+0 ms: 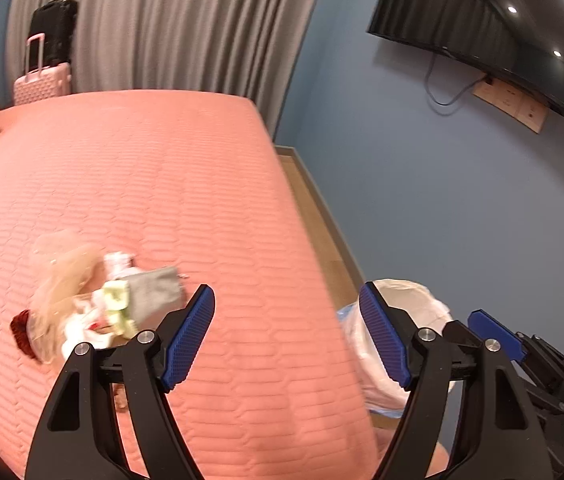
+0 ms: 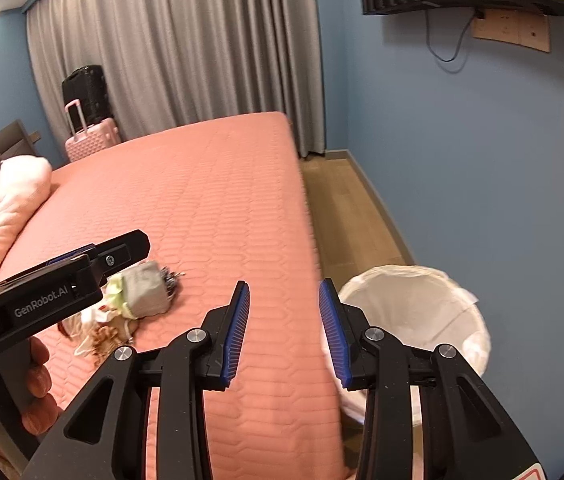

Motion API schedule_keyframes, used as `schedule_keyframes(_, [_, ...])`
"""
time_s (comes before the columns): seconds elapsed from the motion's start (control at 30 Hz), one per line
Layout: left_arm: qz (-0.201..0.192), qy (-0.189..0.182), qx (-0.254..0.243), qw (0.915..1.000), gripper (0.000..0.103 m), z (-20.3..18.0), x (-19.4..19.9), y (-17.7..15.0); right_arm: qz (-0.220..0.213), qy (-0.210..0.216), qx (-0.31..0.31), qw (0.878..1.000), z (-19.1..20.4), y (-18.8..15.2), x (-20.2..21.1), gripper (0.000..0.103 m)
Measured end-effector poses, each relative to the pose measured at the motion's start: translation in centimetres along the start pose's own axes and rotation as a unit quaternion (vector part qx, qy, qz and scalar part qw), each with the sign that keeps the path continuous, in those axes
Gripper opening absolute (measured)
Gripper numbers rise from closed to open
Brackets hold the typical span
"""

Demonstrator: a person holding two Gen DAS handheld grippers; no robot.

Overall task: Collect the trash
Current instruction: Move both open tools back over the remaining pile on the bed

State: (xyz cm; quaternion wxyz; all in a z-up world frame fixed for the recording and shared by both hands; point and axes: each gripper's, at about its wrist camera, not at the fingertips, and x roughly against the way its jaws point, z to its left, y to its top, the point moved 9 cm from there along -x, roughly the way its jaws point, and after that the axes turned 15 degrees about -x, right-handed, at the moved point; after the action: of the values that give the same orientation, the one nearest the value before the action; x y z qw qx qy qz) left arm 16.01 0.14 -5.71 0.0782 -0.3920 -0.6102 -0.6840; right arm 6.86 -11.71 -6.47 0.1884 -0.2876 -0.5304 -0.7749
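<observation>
Right now both grippers are empty: left gripper has its jaws spread wide with nothing between them, right gripper has its jaws parted narrower, also nothing between them. Trash pile lies on the pink bed, ahead and to the left of the left fingers, just beyond their tips; grey wrapper is its nearest piece, long axis roughly crosswise to the jaws. Left hand is the nearer one; from the right wrist view the left gripper sits right over the pile, partly hiding it. Lined bin stands on the floor beside the bed edge, on the right, just by the right gripper. Left view is blurred, so the pile's items are probably tissue and plastic film, hard to tell. Only the right view shows the bin's open mouth; farther back, curtain, suitcases, wall TV.
</observation>
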Motion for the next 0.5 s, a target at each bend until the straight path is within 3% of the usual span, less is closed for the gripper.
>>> schedule_keyframes(0.1, [0.006, 0.021, 0.012, 0.9997, 0.071, 3.0, 0.6, -1.4, 0.010, 0.010, 0.010, 1.000, 2.2, -1.6, -0.5, 0.043])
schedule_keyframes(0.27, [0.025, 0.056, 0.045, 0.9971, 0.073, 8.7, 1.3, -4.2, 0.041, 0.027, 0.029, 0.998, 6.3, -4.9, -2.2, 0.043])
schedule_keyframes(0.5, [0.054, 0.119, 0.098, 0.9866, 0.076, 17.7, 2.5, -8.8, 0.086, 0.047, 0.055, 0.994, 11.2, -9.5, -5.2, 0.044])
